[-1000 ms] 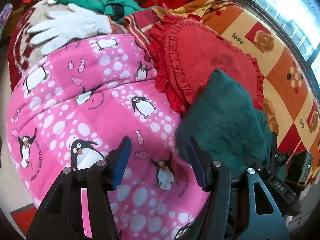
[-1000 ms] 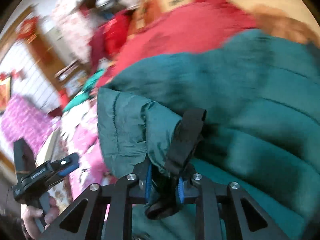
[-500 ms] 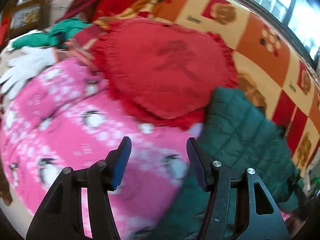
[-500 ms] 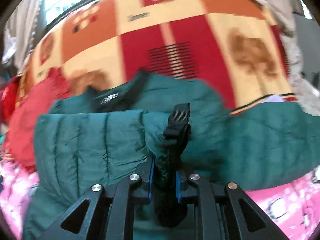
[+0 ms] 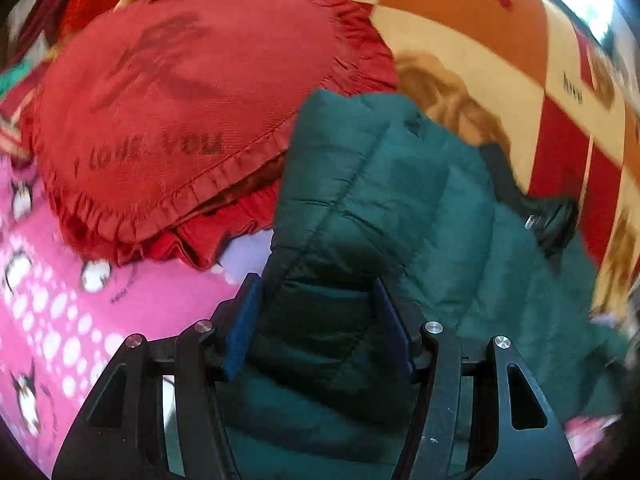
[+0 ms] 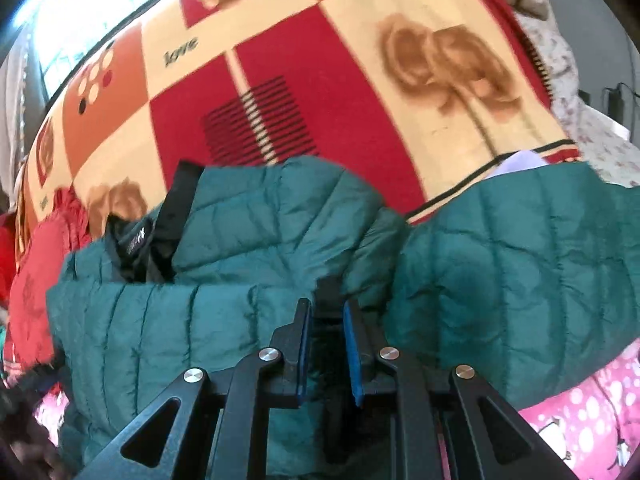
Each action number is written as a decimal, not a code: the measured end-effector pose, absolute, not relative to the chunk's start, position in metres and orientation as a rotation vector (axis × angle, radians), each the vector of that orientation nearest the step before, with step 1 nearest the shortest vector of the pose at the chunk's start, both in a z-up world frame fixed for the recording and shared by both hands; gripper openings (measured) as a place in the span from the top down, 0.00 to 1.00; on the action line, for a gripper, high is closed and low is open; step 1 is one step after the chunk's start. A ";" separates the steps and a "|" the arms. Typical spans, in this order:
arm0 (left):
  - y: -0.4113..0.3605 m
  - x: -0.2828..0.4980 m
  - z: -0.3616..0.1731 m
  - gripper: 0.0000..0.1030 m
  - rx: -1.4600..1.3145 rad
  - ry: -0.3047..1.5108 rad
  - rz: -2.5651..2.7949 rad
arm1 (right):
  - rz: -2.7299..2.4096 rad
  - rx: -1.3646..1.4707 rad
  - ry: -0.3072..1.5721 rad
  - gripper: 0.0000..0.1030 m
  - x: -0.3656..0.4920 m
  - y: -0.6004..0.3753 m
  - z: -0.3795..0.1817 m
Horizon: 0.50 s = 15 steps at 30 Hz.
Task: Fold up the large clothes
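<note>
Bed cover: a big blanket (image 6: 352, 92) in red, orange and cream squares is spread over the bed. Brown roses and the word "love" are printed on it.
Pink blanket: a pink blanket (image 5: 80, 320) with white dots and penguins is laid on the near part of the bed.
Red cushion: a red cushion (image 5: 180, 112) with a frilly edge is laid partly on the pink blanket and partly on the checked blanket. Dark letters are printed on it.
Green jacket: 1 puffy green jacket (image 6: 248, 252) is spread across both blankets, just beside the red cushion. Its black collar is turned toward the checked blanket.
</note>
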State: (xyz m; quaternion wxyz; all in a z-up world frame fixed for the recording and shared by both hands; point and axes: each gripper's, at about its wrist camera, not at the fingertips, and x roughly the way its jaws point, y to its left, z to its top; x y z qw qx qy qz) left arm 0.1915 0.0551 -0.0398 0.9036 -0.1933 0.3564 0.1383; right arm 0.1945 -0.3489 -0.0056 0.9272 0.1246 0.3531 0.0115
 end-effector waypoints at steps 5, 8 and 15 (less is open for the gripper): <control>0.059 0.196 -0.043 0.43 -0.397 0.756 0.264 | 0.222 0.301 0.801 0.85 0.181 -0.328 0.003; 0.062 0.196 -0.045 0.43 -0.410 0.760 0.255 | 0.329 0.251 0.911 0.85 0.175 -0.296 -0.013; 0.065 0.185 -0.043 0.43 -0.435 0.753 0.203 | 0.200 0.259 1.039 0.85 0.205 -0.310 -0.063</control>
